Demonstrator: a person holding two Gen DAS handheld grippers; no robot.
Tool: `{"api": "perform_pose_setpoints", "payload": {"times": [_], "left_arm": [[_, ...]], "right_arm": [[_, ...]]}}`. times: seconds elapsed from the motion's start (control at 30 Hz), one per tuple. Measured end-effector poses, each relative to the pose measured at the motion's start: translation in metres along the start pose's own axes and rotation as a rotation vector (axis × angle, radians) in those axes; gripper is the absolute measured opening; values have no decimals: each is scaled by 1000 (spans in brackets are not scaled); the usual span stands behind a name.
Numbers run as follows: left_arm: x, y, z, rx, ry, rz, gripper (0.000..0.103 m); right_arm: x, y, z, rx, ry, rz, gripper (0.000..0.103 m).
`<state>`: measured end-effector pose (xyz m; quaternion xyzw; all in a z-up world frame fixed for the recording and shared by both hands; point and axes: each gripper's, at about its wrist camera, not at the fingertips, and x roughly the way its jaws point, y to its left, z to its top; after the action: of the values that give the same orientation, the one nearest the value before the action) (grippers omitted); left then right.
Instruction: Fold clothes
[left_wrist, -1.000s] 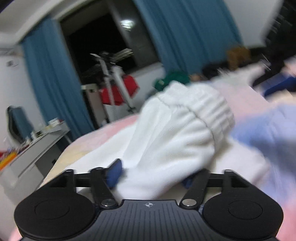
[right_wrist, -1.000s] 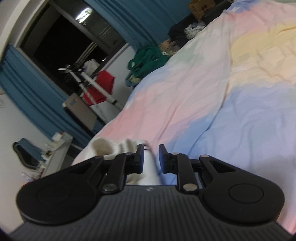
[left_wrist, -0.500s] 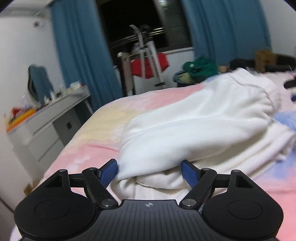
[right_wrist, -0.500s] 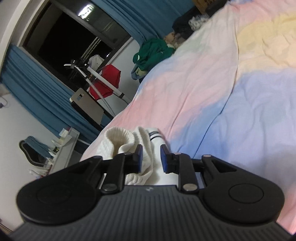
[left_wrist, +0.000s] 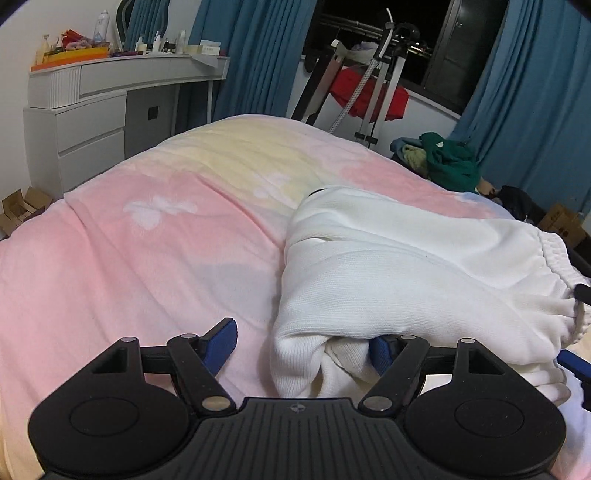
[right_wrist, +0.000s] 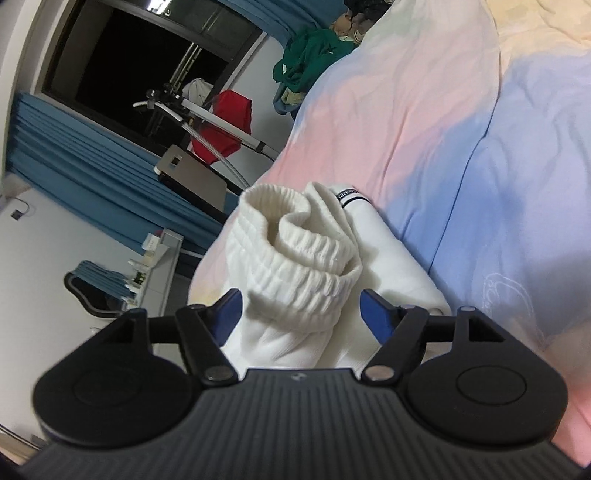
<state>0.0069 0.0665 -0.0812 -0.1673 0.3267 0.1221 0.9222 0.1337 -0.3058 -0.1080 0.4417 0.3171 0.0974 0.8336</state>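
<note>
Left wrist view: a white dresser (left_wrist: 92, 107) stands far left, blue curtains (left_wrist: 258, 55) behind it. The bed (left_wrist: 155, 236) carries a pink and yellow cover. The left gripper (left_wrist: 301, 343) has its fingers (left_wrist: 221, 338) apart; the left pad lies clear over the cover, the right pad touches the near fold of the white garment (left_wrist: 399, 266), which lies folded on the bed, right of centre. A green heap (left_wrist: 448, 160) sits beyond.

Right wrist view: the right gripper (right_wrist: 299, 314) has just been opening; its fingers (right_wrist: 373, 312) stand apart, the garment's ribbed cuff (right_wrist: 295, 269) between them, unclamped.
</note>
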Motion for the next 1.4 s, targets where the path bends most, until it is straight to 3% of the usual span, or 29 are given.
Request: {"api": "perform_pose_setpoints", "payload": {"times": [0.1, 0.3, 0.37, 0.47, 0.63, 0.77, 0.93, 1.0, 1.13, 1.2, 1.27, 1.33, 1.4], "left_arm": [[6, 2, 2, -27, 8, -10, 75], [20, 2, 2, -100, 29, -42, 76], [22, 5, 2, -135, 31, -59, 75], [23, 8, 3, -175, 37, -75, 75], [19, 16, 4, -234, 36, -126, 72], [24, 25, 3, -299, 61, -160, 73], [33, 24, 0, -290, 83, -153, 73], [34, 26, 0, -299, 89, -155, 73], [34, 30, -1, -326, 98, -160, 73], [34, 32, -1, -341, 101, -160, 72], [34, 33, -1, -353, 106, -161, 72], [35, 32, -1, -360, 108, -160, 72], [35, 31, 0, -364, 111, -159, 72]], "right_arm": [[17, -3, 3, 13, 11, 5, 73], [36, 11, -1, -142, -15, -35, 72], [34, 13, -1, -150, -34, -48, 58], [27, 16, -2, -170, -59, -47, 47], [5, 39, -2, -285, -152, -6, 43], [-5, 35, 4, -305, -177, -27, 43], [19, 6, 6, -304, -61, -192, 42], [19, 3, 6, -292, -54, -192, 42], [16, 7, 6, -311, -62, -179, 44], [14, 7, 5, -323, -62, -188, 53], [16, 2, 5, -332, -50, -241, 79], [21, -6, 7, -294, -31, -247, 86], [27, -15, 9, -235, 5, -216, 84]]}}
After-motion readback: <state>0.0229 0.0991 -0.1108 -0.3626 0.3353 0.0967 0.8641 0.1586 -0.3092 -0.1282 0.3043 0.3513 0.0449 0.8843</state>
